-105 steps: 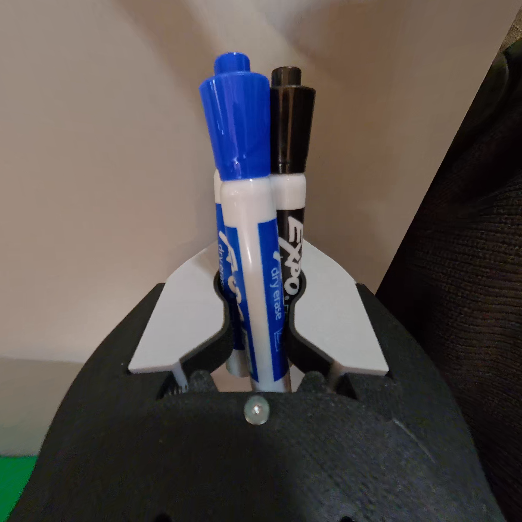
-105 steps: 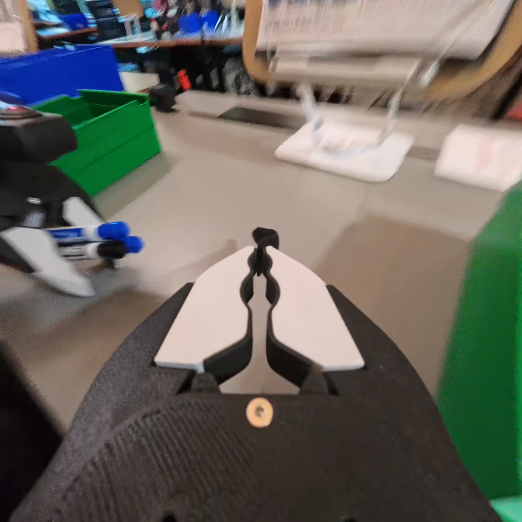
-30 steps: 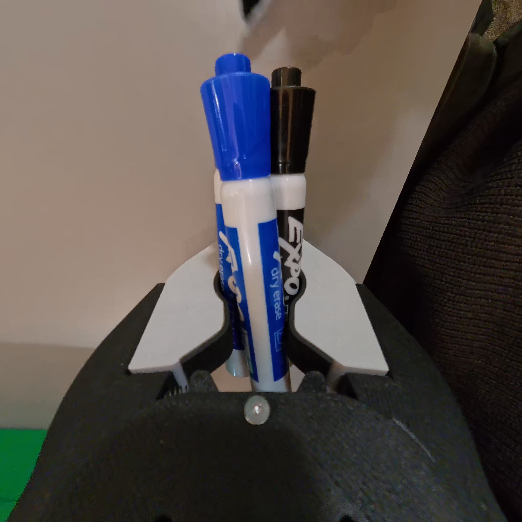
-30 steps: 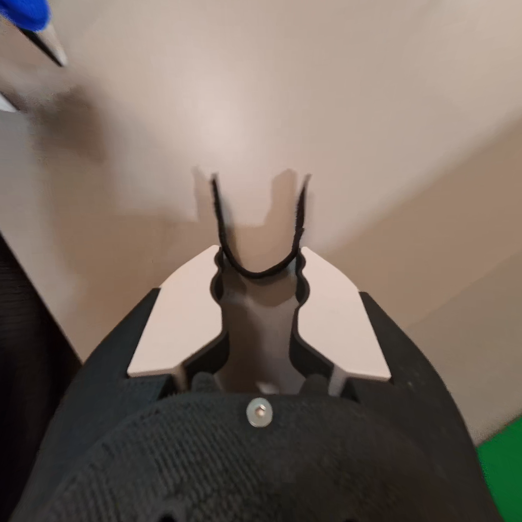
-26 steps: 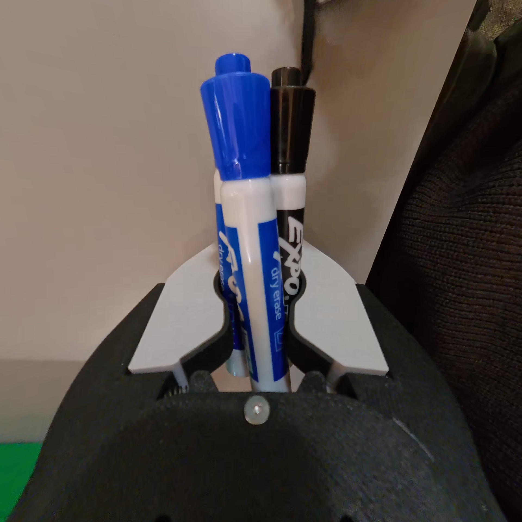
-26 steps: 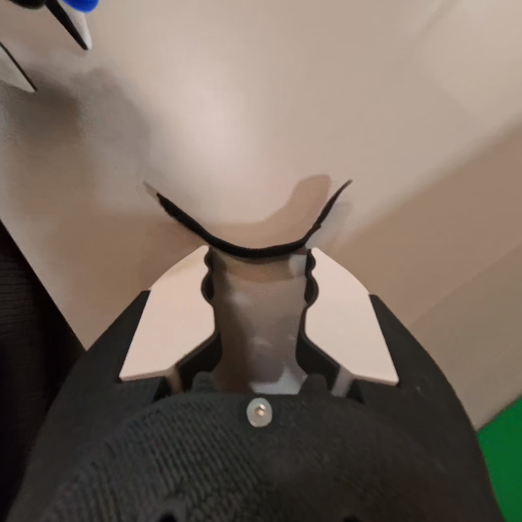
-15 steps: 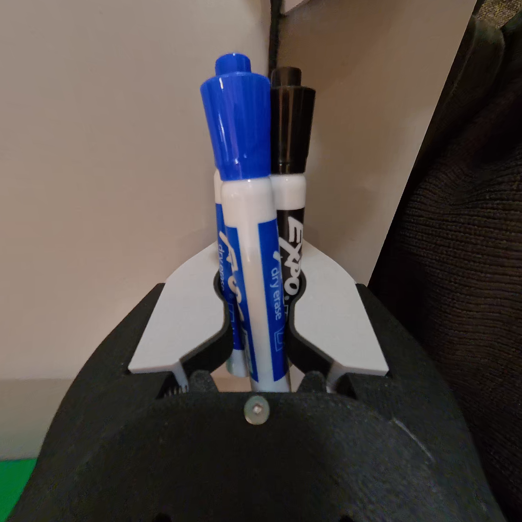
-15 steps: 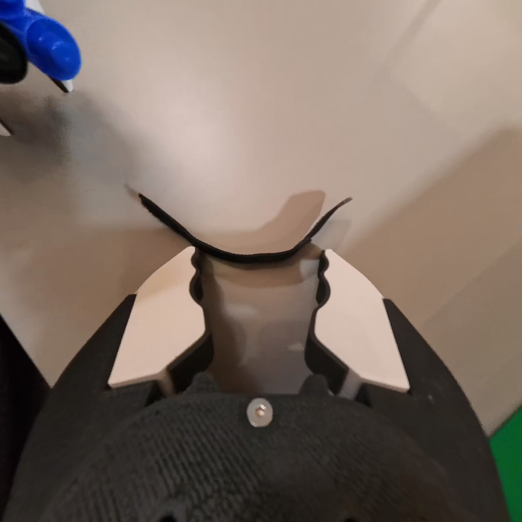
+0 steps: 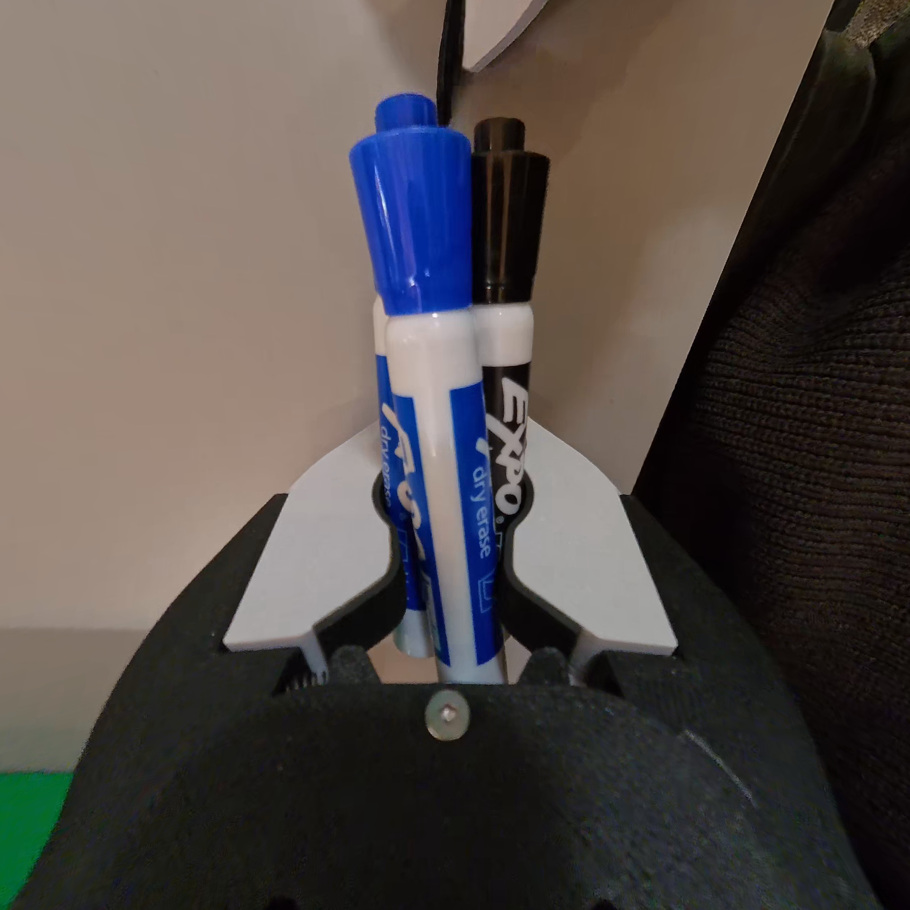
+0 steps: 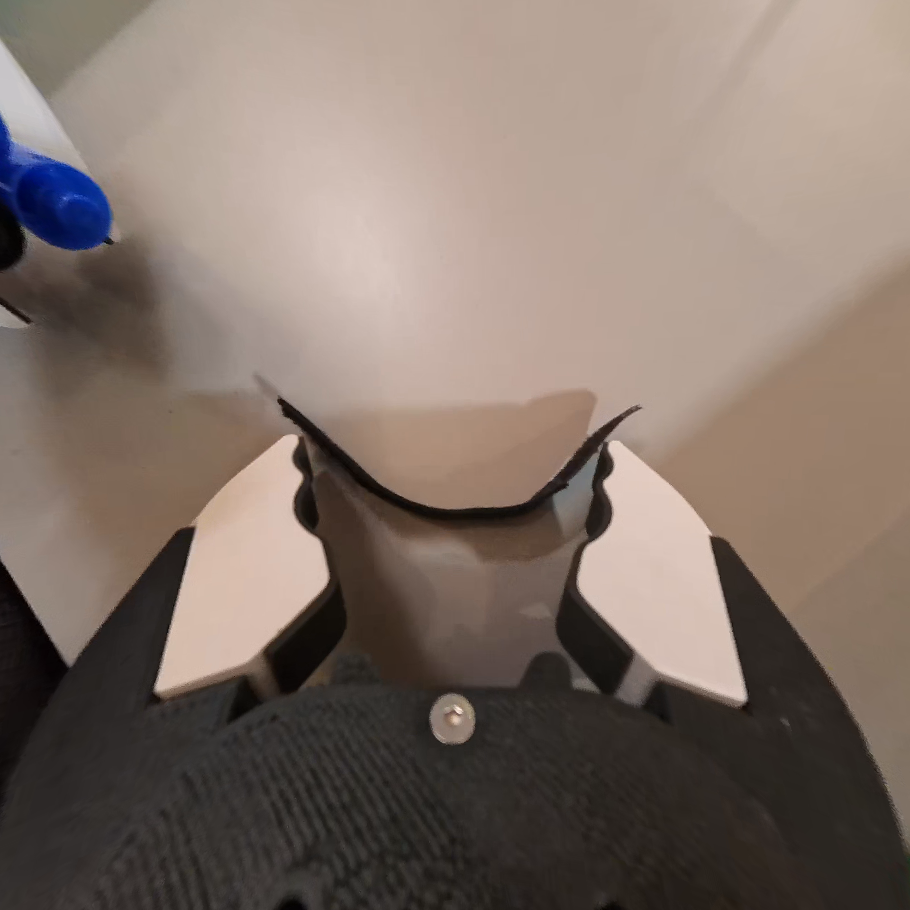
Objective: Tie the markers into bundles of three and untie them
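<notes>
While the left gripper [image 9: 453, 497] pinched three markers [image 9: 433, 374], caps toward twelve o'clock, the right gripper [image 10: 453, 472] stood spread. A black band [image 10: 458, 509] stretched across its fingertips, the blue cap [image 10: 59, 211] lying near, at ten o'clock.

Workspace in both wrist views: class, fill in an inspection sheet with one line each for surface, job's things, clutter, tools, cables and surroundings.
Surface: pale beige table, bare where visible.
Job's things: three markers bunched together: front blue marker, second blue marker behind it, black marker beside them; a black band.
Clutter: nothing seen.
Tools: left tool is shut on the three markers, caps pointing away from it. Right tool is open, the band stretched across its two fingers and sagging between them.
Cables: nothing seen; the thin black strip above the markers may be the same band, cannot tell.
Surroundings: dark knitted fabric at the right edge; green patch at lower left.
</notes>
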Demonstrator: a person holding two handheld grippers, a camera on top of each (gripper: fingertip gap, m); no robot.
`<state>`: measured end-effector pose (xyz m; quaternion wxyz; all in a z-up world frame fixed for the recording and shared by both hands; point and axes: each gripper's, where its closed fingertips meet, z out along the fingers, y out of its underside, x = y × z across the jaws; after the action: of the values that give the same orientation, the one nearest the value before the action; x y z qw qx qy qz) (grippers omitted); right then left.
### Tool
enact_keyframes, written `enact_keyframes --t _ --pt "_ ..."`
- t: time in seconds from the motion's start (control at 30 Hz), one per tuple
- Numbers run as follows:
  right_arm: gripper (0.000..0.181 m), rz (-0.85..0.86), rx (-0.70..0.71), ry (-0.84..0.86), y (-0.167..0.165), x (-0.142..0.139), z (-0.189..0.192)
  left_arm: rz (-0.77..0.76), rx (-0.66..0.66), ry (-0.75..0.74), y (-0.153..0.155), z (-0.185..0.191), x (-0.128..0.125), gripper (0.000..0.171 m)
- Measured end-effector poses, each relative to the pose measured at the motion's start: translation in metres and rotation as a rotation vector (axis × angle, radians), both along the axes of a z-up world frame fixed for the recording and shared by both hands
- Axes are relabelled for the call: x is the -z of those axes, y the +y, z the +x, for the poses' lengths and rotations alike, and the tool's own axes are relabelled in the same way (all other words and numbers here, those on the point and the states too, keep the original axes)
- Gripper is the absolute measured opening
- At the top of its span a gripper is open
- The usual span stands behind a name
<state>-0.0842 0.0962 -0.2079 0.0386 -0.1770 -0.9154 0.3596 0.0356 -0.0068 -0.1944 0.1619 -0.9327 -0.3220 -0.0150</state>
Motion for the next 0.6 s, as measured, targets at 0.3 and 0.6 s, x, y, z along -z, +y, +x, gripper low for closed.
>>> enact_keyframes --t 0.3,0.6 --pt "0.091 0.041 -0.017 0.055 0.000 0.004 -0.004 -0.006 -0.006 0.011 0.000 0.003 -0.003 0.046" --pt "0.066 -0.113 -0.150 -0.088 -0.016 -0.009 0.034 0.006 -0.026 0.015 -0.005 0.000 -0.006 0.046"
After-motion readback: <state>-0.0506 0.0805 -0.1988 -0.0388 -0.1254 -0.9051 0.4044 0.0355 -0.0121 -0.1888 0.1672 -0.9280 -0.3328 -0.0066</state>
